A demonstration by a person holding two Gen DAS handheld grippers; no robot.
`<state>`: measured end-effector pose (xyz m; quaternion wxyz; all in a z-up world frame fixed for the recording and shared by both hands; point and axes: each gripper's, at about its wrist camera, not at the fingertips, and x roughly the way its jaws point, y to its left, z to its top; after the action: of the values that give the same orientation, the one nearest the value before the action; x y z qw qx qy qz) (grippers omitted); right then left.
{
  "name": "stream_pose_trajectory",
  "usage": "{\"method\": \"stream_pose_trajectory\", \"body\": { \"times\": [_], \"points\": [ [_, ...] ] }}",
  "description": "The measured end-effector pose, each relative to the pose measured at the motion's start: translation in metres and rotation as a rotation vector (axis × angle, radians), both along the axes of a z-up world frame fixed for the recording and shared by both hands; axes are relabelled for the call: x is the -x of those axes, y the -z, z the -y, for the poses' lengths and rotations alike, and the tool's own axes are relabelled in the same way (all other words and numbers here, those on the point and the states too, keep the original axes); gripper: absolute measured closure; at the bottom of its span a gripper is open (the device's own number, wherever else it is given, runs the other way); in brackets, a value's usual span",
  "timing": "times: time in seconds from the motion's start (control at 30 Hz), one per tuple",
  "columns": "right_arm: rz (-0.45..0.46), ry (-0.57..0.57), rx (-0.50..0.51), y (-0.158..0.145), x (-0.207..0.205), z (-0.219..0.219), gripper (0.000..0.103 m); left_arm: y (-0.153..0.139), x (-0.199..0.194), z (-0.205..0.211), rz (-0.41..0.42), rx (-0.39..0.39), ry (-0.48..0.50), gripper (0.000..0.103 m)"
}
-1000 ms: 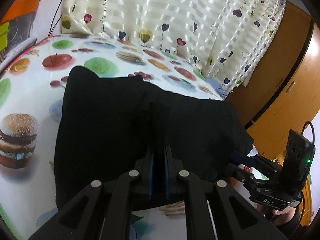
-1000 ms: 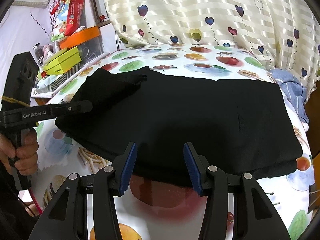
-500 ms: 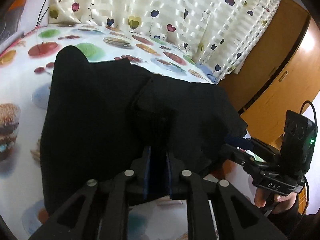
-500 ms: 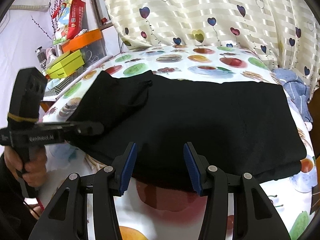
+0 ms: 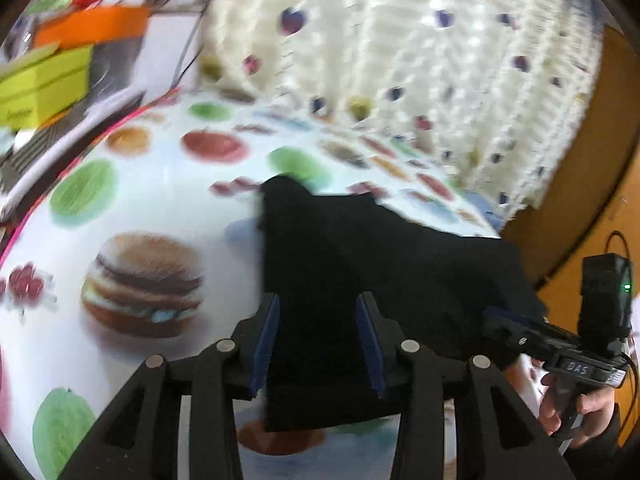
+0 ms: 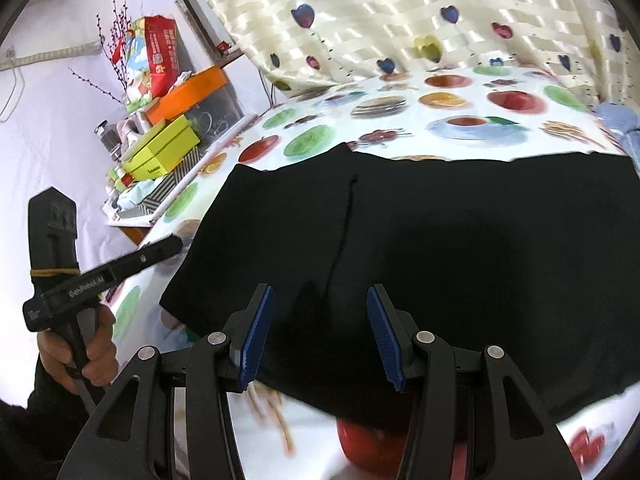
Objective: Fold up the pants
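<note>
Heart-printed curtains (image 6: 400, 12) are seen behind a worktop (image 5: 132, 208) covered in a food-print cloth. Since the earlier frames the left claw (image 5: 318, 344) has just been opening, and the black cloth once pinched there is released; its blue pads now stand apart over the pants (image 6: 460, 240). The right claw (image 6: 320, 334) is held half open, gripping nothing. The pants are laid flat, folded into a broad black rectangle on the worktop. Boxes (image 6: 164, 150) are stacked alongside.
</note>
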<state>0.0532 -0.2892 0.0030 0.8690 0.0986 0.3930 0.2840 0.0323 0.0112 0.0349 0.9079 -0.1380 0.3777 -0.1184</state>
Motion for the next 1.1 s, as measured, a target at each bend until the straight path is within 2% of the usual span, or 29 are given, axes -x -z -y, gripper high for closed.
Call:
{"method": "stream_pose_trajectory", "body": {
  "times": [0.23,0.37,0.63,0.67,0.73,0.87,1.0,1.1],
  "points": [
    [-0.068,-0.015,-0.020,0.011,-0.049,-0.025,0.053,0.022,-0.007,0.002,-0.072,-0.022,-0.009,0.061],
    [-0.106,-0.022,-0.029,0.011,-0.060,-0.035,0.053,0.022,-0.004,0.003,-0.066,-0.057,-0.002,0.061],
    [-0.063,0.000,0.061,0.008,-0.071,-0.051,0.053,0.022,-0.004,0.004,-0.067,-0.057,0.002,0.061],
    [-0.058,-0.001,0.075,0.008,-0.072,-0.054,0.061,0.023,-0.005,0.004,-0.068,-0.055,0.002,0.061],
    [-0.080,-0.020,0.089,0.012,-0.074,-0.060,0.096,0.023,-0.004,0.004,-0.068,-0.049,0.001,0.061],
    [-0.059,-0.015,0.058,0.009,-0.067,-0.054,0.097,0.023,-0.005,0.003,-0.068,-0.036,0.002,0.061],
    [0.003,0.036,0.003,-0.006,-0.046,-0.035,0.097,0.023,-0.005,0.000,-0.068,-0.014,0.003,0.061],
    [-0.017,0.066,0.020,0.001,-0.048,-0.028,0.097,0.024,-0.005,0.000,-0.067,-0.015,0.004,0.060]
  ]
}}
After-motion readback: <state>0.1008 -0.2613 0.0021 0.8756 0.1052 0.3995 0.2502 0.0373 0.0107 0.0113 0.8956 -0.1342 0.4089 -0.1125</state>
